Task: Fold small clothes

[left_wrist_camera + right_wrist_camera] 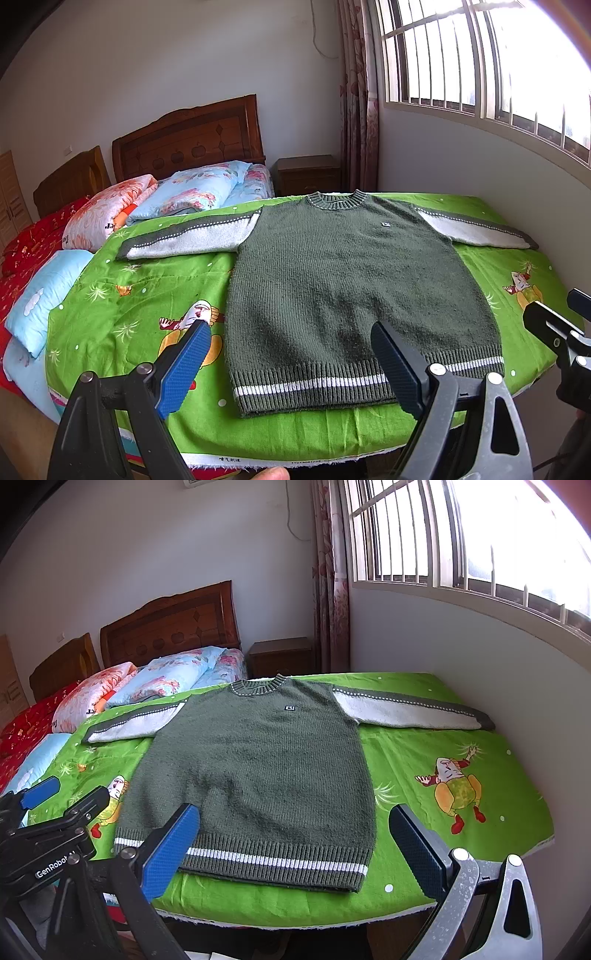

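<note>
A small dark green knit sweater (343, 280) with white-and-green sleeves lies flat, face up, sleeves spread, on a bright green cartoon-print cloth (147, 295). Its striped hem is nearest me. It also shows in the right wrist view (258, 760). My left gripper (291, 365) is open and empty, held above the hem's left part. My right gripper (295, 849) is open and empty, above the hem's right part. The left gripper shows at the left edge of the right wrist view (55, 812); the right gripper's body shows at the right edge of the left wrist view (565, 332).
Folded quilts and pillows (147, 206) lie on the bed to the left, by wooden headboards (188, 144). A nightstand (308, 179) and curtain (358, 110) stand behind. A wall (461, 646) with a barred window (461, 531) borders the right side. The cloth's front edge (295, 919) is close to me.
</note>
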The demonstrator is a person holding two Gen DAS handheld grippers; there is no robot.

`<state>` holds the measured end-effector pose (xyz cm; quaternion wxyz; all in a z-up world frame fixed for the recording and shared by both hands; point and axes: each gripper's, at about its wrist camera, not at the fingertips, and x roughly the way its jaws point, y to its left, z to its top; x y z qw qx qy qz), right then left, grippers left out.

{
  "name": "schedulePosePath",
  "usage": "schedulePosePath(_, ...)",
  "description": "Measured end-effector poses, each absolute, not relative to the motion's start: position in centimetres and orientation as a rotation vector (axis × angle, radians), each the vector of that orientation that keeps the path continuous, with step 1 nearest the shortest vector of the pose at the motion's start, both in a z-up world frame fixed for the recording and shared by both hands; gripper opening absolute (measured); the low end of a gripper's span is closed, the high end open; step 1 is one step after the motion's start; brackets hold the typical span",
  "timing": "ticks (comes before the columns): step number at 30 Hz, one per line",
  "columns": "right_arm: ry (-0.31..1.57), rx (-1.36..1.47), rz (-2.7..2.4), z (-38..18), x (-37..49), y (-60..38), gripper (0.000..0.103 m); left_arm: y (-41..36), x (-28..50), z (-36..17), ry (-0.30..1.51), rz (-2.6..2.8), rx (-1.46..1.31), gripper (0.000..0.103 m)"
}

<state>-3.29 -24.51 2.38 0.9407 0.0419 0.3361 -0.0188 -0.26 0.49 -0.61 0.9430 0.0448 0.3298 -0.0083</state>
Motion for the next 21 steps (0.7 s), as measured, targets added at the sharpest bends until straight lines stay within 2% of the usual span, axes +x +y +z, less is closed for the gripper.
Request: schedulePosePath(21,0.723,0.073,-0.078,1.3,-1.4,-25.3,0.103,0.0,1.7,-1.1,0.705,-0.027,0.1,0.09)
